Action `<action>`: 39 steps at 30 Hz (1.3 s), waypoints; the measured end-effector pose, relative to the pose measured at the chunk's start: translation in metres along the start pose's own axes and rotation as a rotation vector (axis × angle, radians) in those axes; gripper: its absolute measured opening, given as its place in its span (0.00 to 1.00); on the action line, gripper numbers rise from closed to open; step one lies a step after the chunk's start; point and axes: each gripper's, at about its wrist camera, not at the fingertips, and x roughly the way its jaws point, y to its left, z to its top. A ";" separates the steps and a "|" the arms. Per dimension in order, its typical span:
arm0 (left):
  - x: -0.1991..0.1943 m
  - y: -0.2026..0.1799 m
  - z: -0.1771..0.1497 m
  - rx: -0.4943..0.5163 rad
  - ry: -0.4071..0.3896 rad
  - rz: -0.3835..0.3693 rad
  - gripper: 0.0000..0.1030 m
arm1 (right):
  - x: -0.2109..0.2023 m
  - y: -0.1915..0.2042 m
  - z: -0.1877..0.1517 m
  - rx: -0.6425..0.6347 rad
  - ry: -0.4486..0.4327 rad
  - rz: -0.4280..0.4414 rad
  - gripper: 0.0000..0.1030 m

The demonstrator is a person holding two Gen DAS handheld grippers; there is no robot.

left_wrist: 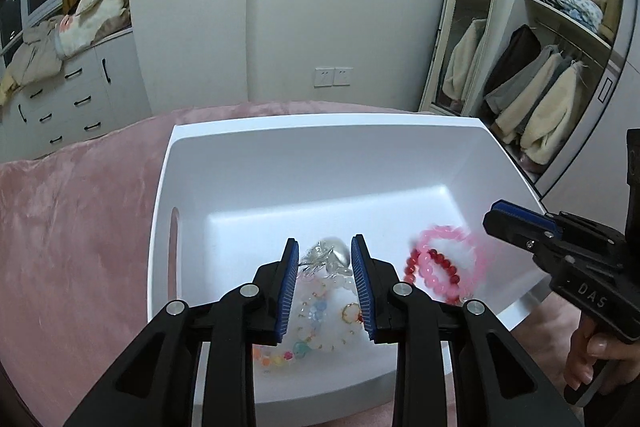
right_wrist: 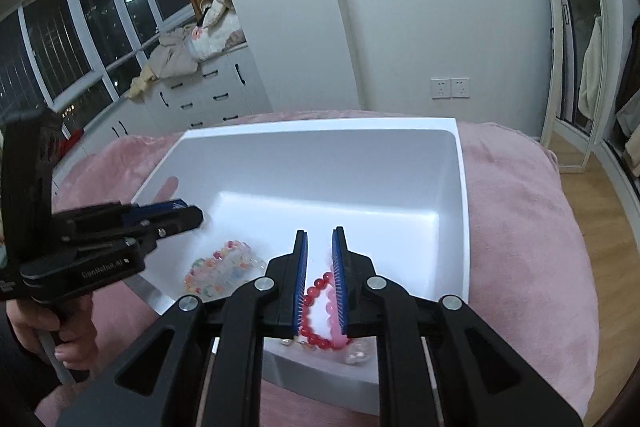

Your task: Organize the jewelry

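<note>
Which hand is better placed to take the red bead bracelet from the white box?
The right. Its tool already looks down on the red bead bracelet, seen between its fingers, while the left tool hangs over the pale multicoloured beads.

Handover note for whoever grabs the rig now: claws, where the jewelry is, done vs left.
Left claw: open, empty, poised over the pastel bead bracelets and a clear silvery piece.
Right claw: slightly open, nothing pinched; the red bead bracelet and pink bead bracelet lie under it.
All visible jewelry lies loose in the white bin on the pink blanket, pastels on its left side, red and pink on its right.
Done: pieces are in the bin.
Left: probably tidying or separating them; no other jewelry visible outside.
</note>
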 end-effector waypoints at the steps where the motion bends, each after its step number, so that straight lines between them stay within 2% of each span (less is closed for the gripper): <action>1: -0.001 0.000 0.000 -0.001 0.001 0.000 0.34 | -0.002 0.001 0.001 0.002 -0.003 -0.004 0.22; 2: -0.003 0.000 -0.001 -0.002 0.000 0.005 0.41 | -0.007 0.002 0.001 0.002 -0.016 -0.015 0.37; 3: -0.006 0.000 0.000 -0.004 -0.005 0.012 0.51 | -0.014 0.004 0.002 -0.004 -0.038 -0.028 0.46; 4: -0.012 0.000 0.001 -0.007 -0.025 0.016 0.54 | -0.021 0.005 0.004 -0.007 -0.056 -0.039 0.49; 6: -0.023 -0.002 0.004 -0.003 -0.047 0.012 0.55 | -0.036 0.007 0.006 -0.007 -0.088 -0.053 0.67; 9: -0.036 -0.008 0.007 0.010 -0.061 0.010 0.57 | -0.060 0.009 0.012 0.000 -0.132 -0.084 0.81; 11: -0.048 -0.015 0.009 0.024 -0.075 0.009 0.61 | -0.076 0.010 0.016 0.008 -0.156 -0.095 0.87; 12: -0.056 -0.019 0.010 0.031 -0.086 0.010 0.66 | -0.082 0.010 0.017 0.012 -0.164 -0.097 0.92; 13: -0.062 -0.021 0.010 0.035 -0.093 0.008 0.74 | -0.089 0.011 0.019 0.020 -0.170 -0.096 0.94; 15: -0.081 -0.027 0.011 0.039 -0.135 0.003 0.81 | -0.102 0.012 0.021 0.036 -0.176 -0.090 0.95; 19: -0.113 -0.037 0.012 0.057 -0.180 0.007 0.87 | -0.127 0.021 0.020 0.024 -0.184 -0.112 0.95; 24: -0.142 -0.044 0.004 0.083 -0.194 0.033 0.89 | -0.146 0.036 0.010 0.002 -0.156 -0.152 0.95; 29: -0.158 -0.045 -0.016 0.078 -0.160 0.080 0.89 | -0.155 0.047 -0.007 -0.009 -0.139 -0.164 0.95; 32: -0.164 -0.044 -0.028 0.071 -0.144 0.078 0.89 | -0.160 0.055 -0.019 -0.025 -0.133 -0.194 0.95; 39: -0.175 -0.045 -0.051 0.084 -0.128 0.100 0.89 | -0.164 0.064 -0.037 -0.029 -0.099 -0.182 0.95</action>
